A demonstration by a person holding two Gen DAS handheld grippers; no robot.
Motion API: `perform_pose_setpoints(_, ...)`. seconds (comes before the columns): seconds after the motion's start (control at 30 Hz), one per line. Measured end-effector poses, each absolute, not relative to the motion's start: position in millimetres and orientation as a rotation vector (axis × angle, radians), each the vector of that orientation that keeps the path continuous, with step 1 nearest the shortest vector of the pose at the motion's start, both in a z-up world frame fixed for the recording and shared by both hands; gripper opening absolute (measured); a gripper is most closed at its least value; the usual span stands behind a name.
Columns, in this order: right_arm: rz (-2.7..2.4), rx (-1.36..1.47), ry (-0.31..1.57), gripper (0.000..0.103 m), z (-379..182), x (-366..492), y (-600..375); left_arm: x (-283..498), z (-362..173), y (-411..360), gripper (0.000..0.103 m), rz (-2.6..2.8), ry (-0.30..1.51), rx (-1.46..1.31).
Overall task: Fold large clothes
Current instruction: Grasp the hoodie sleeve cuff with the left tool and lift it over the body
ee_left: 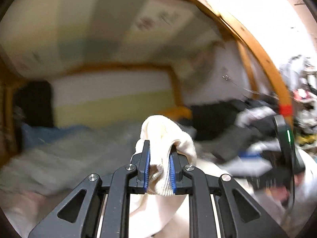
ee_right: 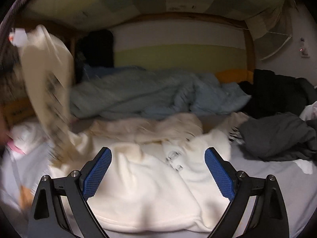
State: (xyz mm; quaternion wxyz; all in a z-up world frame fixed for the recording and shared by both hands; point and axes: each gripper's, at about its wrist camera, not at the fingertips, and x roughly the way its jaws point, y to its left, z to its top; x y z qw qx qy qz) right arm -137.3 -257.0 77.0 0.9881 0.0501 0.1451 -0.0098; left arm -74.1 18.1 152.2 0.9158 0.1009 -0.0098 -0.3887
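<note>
Left wrist view shows the left claw (ee_left: 159, 163) pinching a bunch of the cream top (ee_left: 168, 138) between its blue pads, with the ribbed edge poking out just behind them. More cream cloth hangs down below the claw.

Right wrist view shows the right claw (ee_right: 158, 173) spread wide and holding nothing. Most of the cream top (ee_right: 150, 188) lies flat on the bed (ee_right: 267, 188) right under and in front of it. One part is lifted high, far off to the claw's left. A gray garment (ee_right: 277, 136) sits off to its right, and a blue blanket (ee_right: 148, 95) lies beyond.

I think this is the start: one end is being pulled up to spread the top out. Next, the open claw should grab another edge.
</note>
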Motion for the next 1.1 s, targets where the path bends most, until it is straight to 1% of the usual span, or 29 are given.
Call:
perform_pose_setpoints(0.1,-0.02,0.102,0.281,0.096,86,-139,-259,-72,113,-1,0.016,-0.924,0.118,0.286)
perform_pose_setpoints(0.2,-0.022,0.078,0.282,0.096,82,-143,-259,-94,79,-37,0.022,-0.899,0.15,0.537)
perform_pose_setpoints(0.23,-0.02,0.069,0.3,0.096,78,-142,-259,-95,70,-48,0.032,-0.862,0.149,0.596)
perform_pose_setpoints(0.27,-0.02,0.059,0.323,0.096,73,-139,-259,-94,61,-58,0.054,-0.799,0.16,0.645)
perform_pose_setpoints(0.33,-0.037,0.037,0.373,0.096,64,-135,-257,-86,44,-69,0.076,-0.681,0.18,0.691)
perform_pose_setpoints(0.4,-0.05,-0.002,0.438,0.096,53,-127,-250,-80,38,-65,0.076,-0.678,0.194,0.648)
perform_pose_setpoints(0.43,-0.053,-0.014,0.439,0.096,50,-127,-248,-77,38,-60,0.077,-0.682,0.204,0.616)
perform_pose_setpoints(0.53,-0.05,-0.018,0.435,0.096,47,-128,-250,-72,38,-48,0.087,-0.615,0.215,0.546)
perform_pose_setpoints(0.67,0.01,-0.008,0.457,0.096,46,-123,-254,-73,35,-39,0.09,-0.624,0.245,0.495)
perform_pose_setpoints(0.73,0.116,-0.012,0.475,0.096,47,-120,-252,-79,29,-41,0.093,-0.615,0.228,0.54)
perform_pose_setpoints(0.8,0.274,-0.03,0.502,0.097,50,-119,-240,-90,25,-43,0.093,-0.601,0.177,0.591)
perform_pose_setpoints(0.93,0.355,-0.094,0.469,0.097,65,-116,-217,-89,31,-43,0.093,-0.627,0.19,0.543)
perform_pose_setpoints(1.07,0.486,-0.024,0.548,0.095,70,-90,-206,-91,33,-37,0.093,-0.62,0.183,0.541)
perform_pose_setpoints(1.1,0.497,-0.037,0.557,0.093,67,-85,-201,-91,33,-36,0.093,-0.622,0.182,0.537)
